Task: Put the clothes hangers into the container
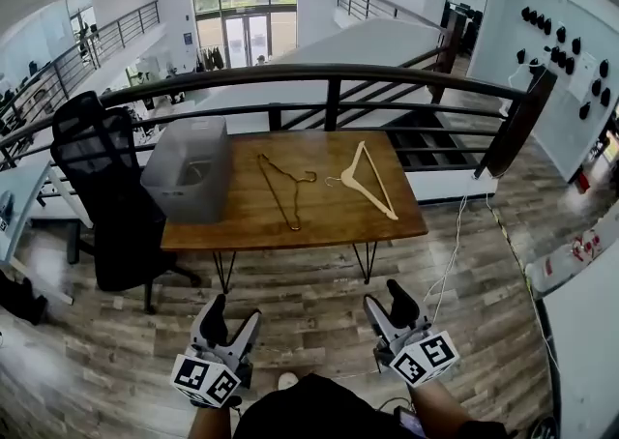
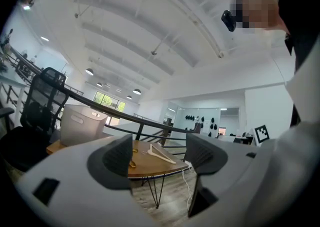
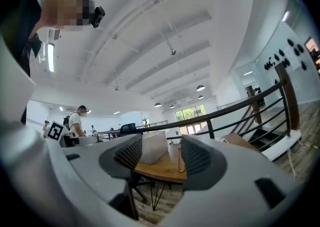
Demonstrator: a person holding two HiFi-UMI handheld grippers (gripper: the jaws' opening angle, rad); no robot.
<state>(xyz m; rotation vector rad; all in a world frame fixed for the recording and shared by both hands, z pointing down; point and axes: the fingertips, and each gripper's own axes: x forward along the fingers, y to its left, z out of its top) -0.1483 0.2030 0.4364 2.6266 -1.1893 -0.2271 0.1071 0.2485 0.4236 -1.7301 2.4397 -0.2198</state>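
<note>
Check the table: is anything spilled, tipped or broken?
Nothing stands out. The bin stands upright at the left end of the table, and the wire hanger and wooden hanger lie flat beside it, apart, neither overhanging an edge.

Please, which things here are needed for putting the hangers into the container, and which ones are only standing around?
Belong to the job:
container
wire hanger
wooden hanger

Only standing around:
table, which only carries them
chair
railing
cable on the floor
</note>
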